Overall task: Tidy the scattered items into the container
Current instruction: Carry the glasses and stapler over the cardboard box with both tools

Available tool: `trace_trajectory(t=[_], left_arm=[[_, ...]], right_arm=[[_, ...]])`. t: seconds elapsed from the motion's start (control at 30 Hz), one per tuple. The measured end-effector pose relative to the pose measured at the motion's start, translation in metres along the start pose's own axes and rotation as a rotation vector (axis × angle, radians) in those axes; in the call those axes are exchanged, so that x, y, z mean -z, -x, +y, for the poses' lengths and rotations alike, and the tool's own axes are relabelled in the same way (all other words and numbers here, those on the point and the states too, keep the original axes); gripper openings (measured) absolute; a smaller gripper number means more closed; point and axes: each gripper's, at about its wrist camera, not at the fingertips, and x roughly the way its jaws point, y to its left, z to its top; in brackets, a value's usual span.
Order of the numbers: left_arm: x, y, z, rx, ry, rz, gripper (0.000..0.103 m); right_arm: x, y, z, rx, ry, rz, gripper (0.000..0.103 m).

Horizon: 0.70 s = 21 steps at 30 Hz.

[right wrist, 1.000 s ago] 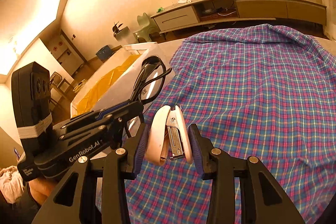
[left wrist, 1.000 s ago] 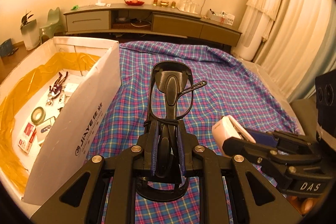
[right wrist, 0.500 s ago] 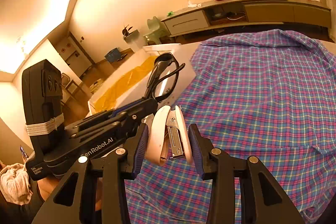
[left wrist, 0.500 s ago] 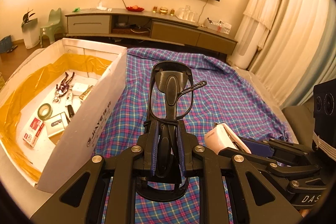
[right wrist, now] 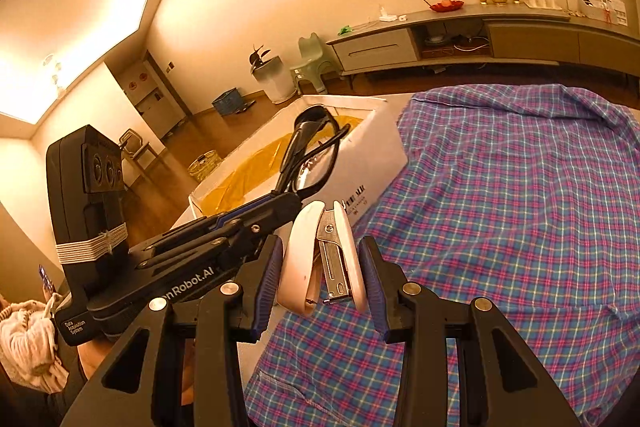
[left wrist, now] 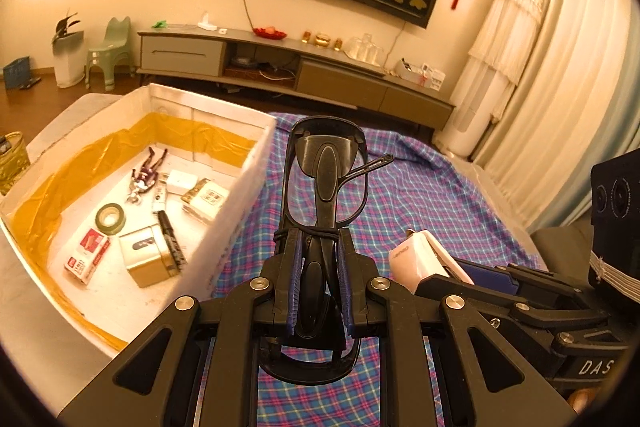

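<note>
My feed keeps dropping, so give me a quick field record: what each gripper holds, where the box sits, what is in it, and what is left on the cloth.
left gripper: shut on black glasses, folded
right gripper: shut on white stapler
box: open, white, yellow-lined, on the left side of the plaid cloth
box contents: tape roll, marker, gold tin, red packet, small figure, small cartons
cloth: no loose items visible
</note>
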Motion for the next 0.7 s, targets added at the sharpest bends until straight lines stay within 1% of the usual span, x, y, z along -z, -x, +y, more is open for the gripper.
trace_trajectory(t=[0.7], left_arm=[[-0.023,0.034,0.09,-0.063,0.105,-0.071,0.017]], right_arm=[[-0.036,-0.045,0.059,-0.048,0.11,0.023,0.041]])
